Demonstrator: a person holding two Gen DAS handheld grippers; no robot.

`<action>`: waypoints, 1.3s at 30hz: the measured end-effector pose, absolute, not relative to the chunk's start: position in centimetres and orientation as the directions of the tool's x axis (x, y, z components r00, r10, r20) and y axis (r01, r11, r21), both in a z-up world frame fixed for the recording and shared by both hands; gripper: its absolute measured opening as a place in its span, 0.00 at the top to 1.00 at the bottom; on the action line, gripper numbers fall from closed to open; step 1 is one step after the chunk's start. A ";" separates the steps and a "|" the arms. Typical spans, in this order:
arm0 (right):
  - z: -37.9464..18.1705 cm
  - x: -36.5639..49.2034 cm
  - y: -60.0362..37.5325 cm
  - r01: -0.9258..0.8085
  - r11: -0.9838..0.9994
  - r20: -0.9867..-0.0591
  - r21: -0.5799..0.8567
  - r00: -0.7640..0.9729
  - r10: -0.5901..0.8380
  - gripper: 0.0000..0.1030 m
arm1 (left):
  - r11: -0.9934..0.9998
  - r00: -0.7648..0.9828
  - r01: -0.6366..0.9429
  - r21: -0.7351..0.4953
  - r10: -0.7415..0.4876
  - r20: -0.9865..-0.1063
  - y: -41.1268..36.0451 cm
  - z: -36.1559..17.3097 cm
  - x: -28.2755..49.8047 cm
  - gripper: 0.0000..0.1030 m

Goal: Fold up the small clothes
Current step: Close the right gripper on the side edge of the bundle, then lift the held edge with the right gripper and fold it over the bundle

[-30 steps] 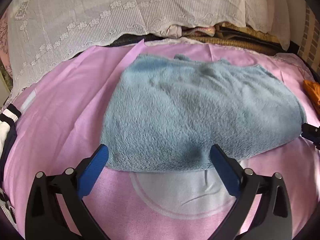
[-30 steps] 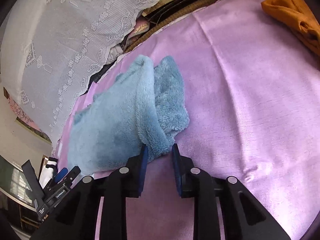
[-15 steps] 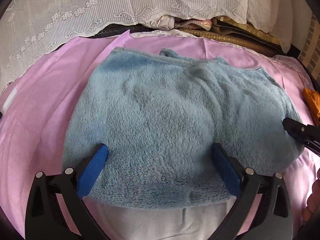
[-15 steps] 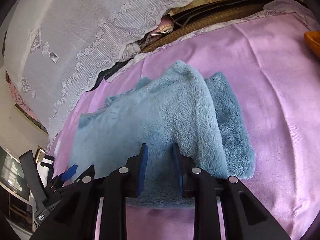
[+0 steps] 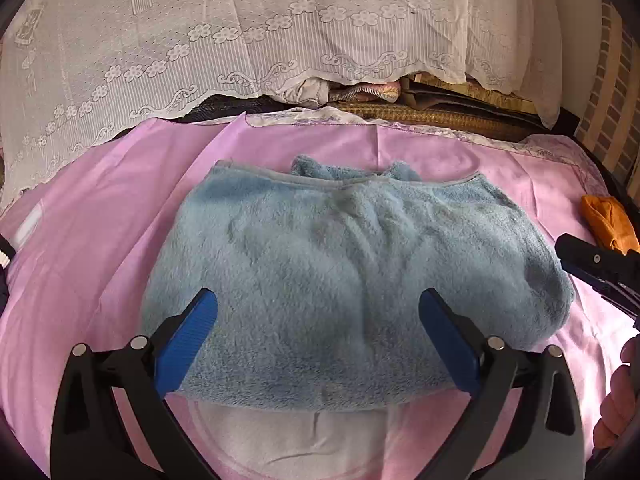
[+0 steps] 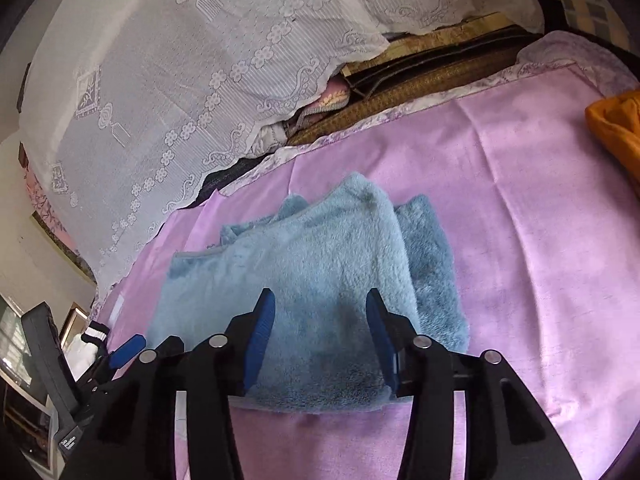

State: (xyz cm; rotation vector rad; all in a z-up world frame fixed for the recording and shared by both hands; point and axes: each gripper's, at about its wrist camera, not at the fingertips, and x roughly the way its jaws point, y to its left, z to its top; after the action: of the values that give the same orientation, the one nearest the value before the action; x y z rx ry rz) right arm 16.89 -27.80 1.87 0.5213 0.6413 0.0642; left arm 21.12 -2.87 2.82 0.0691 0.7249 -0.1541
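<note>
1. Fleece garment (image 5: 352, 280), blue, lies folded on the pink bedsheet (image 5: 100, 240); both tongs, left (image 5: 318, 340) and right (image 6: 320, 336), gape above it, right ones just released.
2. Thick pile might spring the fold open.
3. Low tongs could snag it.

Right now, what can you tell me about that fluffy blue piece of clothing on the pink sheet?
The blue fleece garment looks soft and plushy, light blue-grey, with a stitched hem along its far edge. It lies folded on the pink sheet; the right wrist view shows a second layer sticking out beneath the top one. Its near edge overlaps a white circle printed on the sheet. Both grippers hover over it with jaws open; neither pinches it.
</note>
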 end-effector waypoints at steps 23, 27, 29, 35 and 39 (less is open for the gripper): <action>-4.0 16.4 -32.8 0.246 0.636 -0.577 0.731 0.720 0.384 0.35 | 0.992 0.695 0.128 0.006 -0.086 -0.714 -2.7 -1.1 23.2 0.04; -3.9 16.9 -31.9 0.229 0.653 -0.578 0.722 0.718 0.388 0.29 | 0.992 0.695 0.126 0.008 -0.082 -0.714 -2.7 -1.1 23.2 0.04; -4.0 17.6 -31.3 0.227 0.679 -0.592 0.698 0.716 0.370 0.29 | 0.993 0.701 0.121 0.008 -0.080 -0.709 -2.7 -0.9 23.0 0.04; -4.0 19.4 -30.5 0.228 0.727 -0.609 0.648 0.729 0.314 0.27 | 0.993 0.741 0.119 -0.018 -0.101 -0.664 -2.9 0.9 23.0 0.04; -4.0 20.3 -29.9 0.223 0.763 -0.618 0.606 0.737 0.275 0.25 | 0.994 0.708 0.112 -0.007 -0.085 -0.701 -3.6 -0.2 24.7 0.04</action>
State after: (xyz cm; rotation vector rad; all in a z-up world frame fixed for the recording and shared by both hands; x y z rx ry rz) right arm 20.32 -29.89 -4.03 0.7196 0.7591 0.0315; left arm 24.71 -3.56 -0.23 0.0368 0.7759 -0.1094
